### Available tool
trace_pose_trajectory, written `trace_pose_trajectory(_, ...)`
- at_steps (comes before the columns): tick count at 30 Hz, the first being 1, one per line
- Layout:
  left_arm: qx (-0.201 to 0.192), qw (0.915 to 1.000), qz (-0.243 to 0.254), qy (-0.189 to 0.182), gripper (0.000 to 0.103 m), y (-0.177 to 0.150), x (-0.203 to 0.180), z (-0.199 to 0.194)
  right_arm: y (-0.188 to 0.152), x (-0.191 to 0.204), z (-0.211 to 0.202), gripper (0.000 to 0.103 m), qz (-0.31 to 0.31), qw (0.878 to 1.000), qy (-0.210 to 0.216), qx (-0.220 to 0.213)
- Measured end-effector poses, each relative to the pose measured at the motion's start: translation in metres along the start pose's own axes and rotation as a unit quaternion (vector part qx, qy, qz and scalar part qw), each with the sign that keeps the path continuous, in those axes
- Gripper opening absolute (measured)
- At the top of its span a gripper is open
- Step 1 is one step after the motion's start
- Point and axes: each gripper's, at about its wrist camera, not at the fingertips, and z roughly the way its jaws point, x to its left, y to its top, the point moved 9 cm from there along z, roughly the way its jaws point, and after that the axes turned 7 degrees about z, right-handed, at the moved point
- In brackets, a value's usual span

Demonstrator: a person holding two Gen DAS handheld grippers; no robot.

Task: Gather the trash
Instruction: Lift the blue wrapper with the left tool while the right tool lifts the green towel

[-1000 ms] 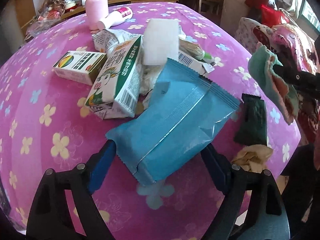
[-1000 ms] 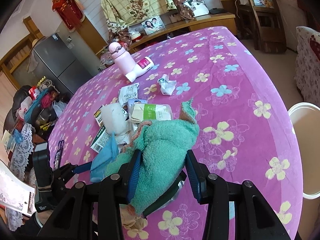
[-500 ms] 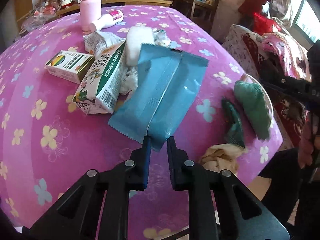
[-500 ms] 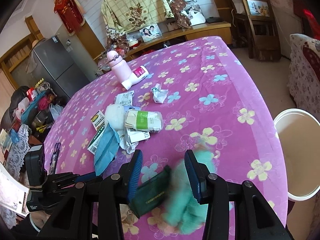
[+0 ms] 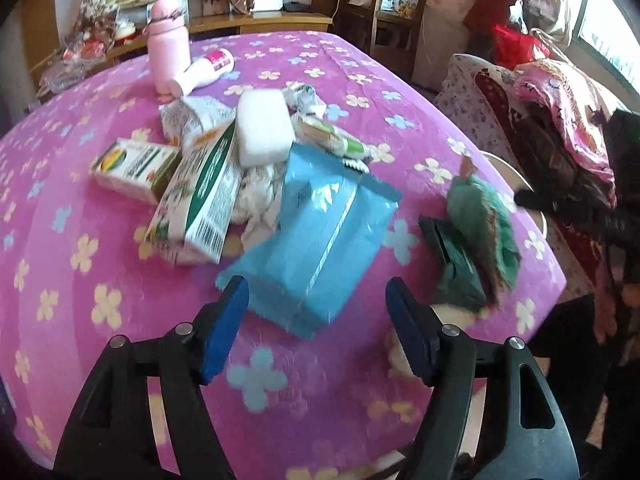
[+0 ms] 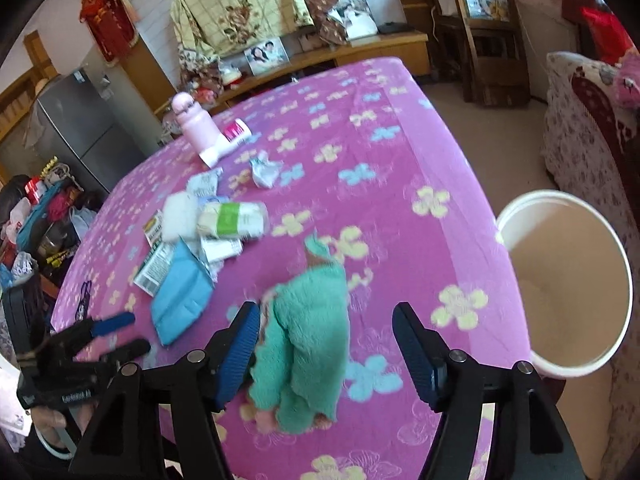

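Note:
A blue foil packet (image 5: 316,244) lies on the pink flowered table just ahead of my open, empty left gripper (image 5: 316,312). It also shows in the right wrist view (image 6: 180,296). A green fluffy cloth (image 6: 304,344) lies on the table between the fingers of my open right gripper (image 6: 326,348); it also shows in the left wrist view (image 5: 484,228), over a dark green wrapper (image 5: 452,268). A pile of cartons (image 5: 200,200), a white sponge (image 5: 262,128) and crumpled paper sits behind the packet. A white bin (image 6: 568,292) stands beside the table's right edge.
A pink bottle (image 5: 168,40) and a white tube (image 5: 204,74) stand at the table's far side. A crumpled wrapper (image 6: 264,172) lies apart from the pile. A sofa (image 6: 588,128) and a wooden chair (image 6: 480,40) stand beyond the bin.
My left gripper closed on the blue packet, then opened and let it lie on the table. My right gripper opened and released the green cloth onto the table near the edge.

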Motion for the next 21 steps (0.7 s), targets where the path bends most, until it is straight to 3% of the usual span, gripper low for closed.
trace_pose_trajectory(6, 0.023, 0.9989, 0.028, 0.031, 0.070, 0.015, 0.004, 0.031, -0.020, -0.002, 0.021, 0.075, 0.020, 0.999, 0.013, 0.037)
trace_pose_trajectory(12, 0.046, 0.9984, 0.025, 0.021, 0.069, 0.017, 0.002, 0.050, -0.021, -0.004, 0.038, 0.075, 0.045, 0.998, 0.020, 0.045)
trace_pose_trajectory(14, 0.043, 0.9990, 0.012, 0.010, 0.056, 0.017, 0.002, 0.049, -0.020, -0.003, 0.042, 0.068, 0.052, 0.997, 0.030, 0.045)
trace_pose_trajectory(15, 0.044, 0.9990, 0.008, 0.009, 0.054, 0.017, 0.002, 0.047, -0.020, -0.003, 0.043, 0.050, 0.050, 0.997, 0.029, 0.043)
trace_pose_trajectory(21, 0.031, 0.9995, 0.001, -0.003, 0.050, 0.020, -0.003, 0.026, -0.017, 0.001, 0.031, 0.044, 0.034, 0.998, 0.034, 0.027)
